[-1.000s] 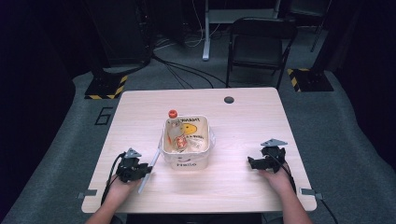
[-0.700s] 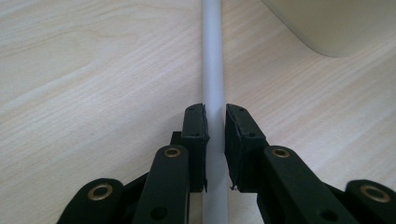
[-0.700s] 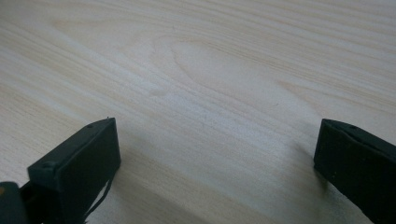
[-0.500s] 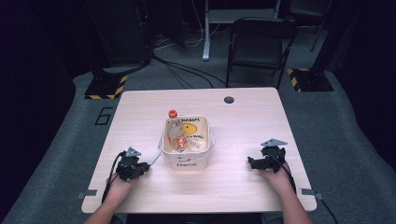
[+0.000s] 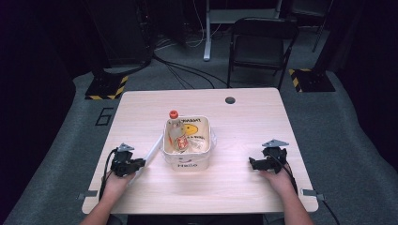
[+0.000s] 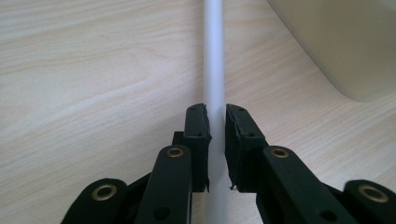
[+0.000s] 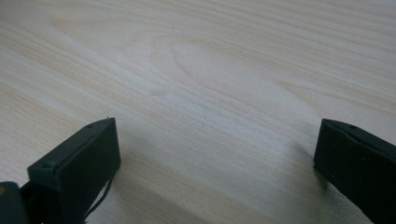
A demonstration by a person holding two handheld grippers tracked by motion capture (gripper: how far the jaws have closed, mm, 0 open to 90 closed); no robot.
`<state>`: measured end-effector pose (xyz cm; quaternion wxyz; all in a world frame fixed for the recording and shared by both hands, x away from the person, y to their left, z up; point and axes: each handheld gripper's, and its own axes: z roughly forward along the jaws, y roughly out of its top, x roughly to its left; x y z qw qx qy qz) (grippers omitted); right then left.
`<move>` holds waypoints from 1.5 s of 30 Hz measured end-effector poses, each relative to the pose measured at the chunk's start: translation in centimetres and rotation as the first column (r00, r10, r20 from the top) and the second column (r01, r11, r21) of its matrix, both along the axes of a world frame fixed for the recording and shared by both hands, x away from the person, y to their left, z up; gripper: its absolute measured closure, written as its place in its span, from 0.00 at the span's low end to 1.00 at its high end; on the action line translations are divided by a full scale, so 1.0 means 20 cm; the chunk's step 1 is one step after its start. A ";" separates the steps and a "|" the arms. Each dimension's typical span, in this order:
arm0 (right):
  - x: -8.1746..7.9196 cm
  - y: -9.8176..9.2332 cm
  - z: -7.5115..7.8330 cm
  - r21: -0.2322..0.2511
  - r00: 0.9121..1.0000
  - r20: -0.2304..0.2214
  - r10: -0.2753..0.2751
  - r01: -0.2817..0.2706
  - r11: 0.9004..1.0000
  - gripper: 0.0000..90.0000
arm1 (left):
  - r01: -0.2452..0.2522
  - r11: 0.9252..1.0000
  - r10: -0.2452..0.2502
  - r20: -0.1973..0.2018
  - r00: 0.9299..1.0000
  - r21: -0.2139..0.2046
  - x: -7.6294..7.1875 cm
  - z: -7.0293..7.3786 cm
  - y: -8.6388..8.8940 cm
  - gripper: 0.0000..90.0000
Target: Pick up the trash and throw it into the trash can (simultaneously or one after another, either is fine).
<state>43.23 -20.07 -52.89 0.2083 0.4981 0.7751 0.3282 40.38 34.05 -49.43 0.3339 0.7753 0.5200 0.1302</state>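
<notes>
Left hand-held gripper (image 6: 215,140) now clamped on white rod (image 6: 215,70) beside tub (image 5: 187,140) | right hand-held gripper (image 5: 261,163) idle, jaws wide | likely lift next.

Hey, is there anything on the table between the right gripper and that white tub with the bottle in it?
Nothing visible. The right gripper sits open on bare wooden table, its jaws pointing toward the white tub, and the stretch between them is plain wood. The white rod and the left gripper lie on the tub's far side.
</notes>
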 end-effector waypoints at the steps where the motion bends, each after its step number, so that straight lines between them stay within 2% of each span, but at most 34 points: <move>1: 0.00 0.00 0.00 0.000 1.000 0.000 0.000 0.000 1.000 0.00 | 0.002 1.000 -0.002 0.000 1.000 -0.007 0.00 0.01 0.01 0.88; 4: 0.00 0.00 0.00 0.000 1.000 0.000 0.000 0.000 1.000 0.00 | -0.008 1.000 0.008 0.008 1.000 -0.029 -0.01 0.03 0.03 0.88; 15: 0.00 0.00 0.00 0.000 1.000 0.000 0.000 0.000 1.000 0.00 | 0.017 1.000 -0.016 0.026 1.000 -0.026 -0.02 0.16 0.08 0.88; 18: 0.00 0.00 0.00 0.000 1.000 0.000 0.000 0.000 1.000 0.00 | 0.018 0.999 -0.017 0.033 0.999 -0.038 -0.03 0.20 0.09 0.88; 26: 0.00 0.00 0.00 0.000 1.000 0.000 0.000 0.000 1.000 0.00 | 0.053 0.998 -0.052 0.050 0.997 -0.017 -0.06 0.27 0.11 0.88; 35: 0.00 0.00 0.00 0.000 1.000 0.000 0.000 0.000 1.000 0.00 | 0.075 0.997 -0.074 0.054 0.996 -0.025 -0.08 0.33 0.11 0.88; 45: 0.00 0.00 0.00 0.000 1.000 0.000 0.000 0.000 1.000 0.00 | 0.110 0.994 -0.109 0.072 0.991 -0.003 -0.12 0.41 0.12 0.88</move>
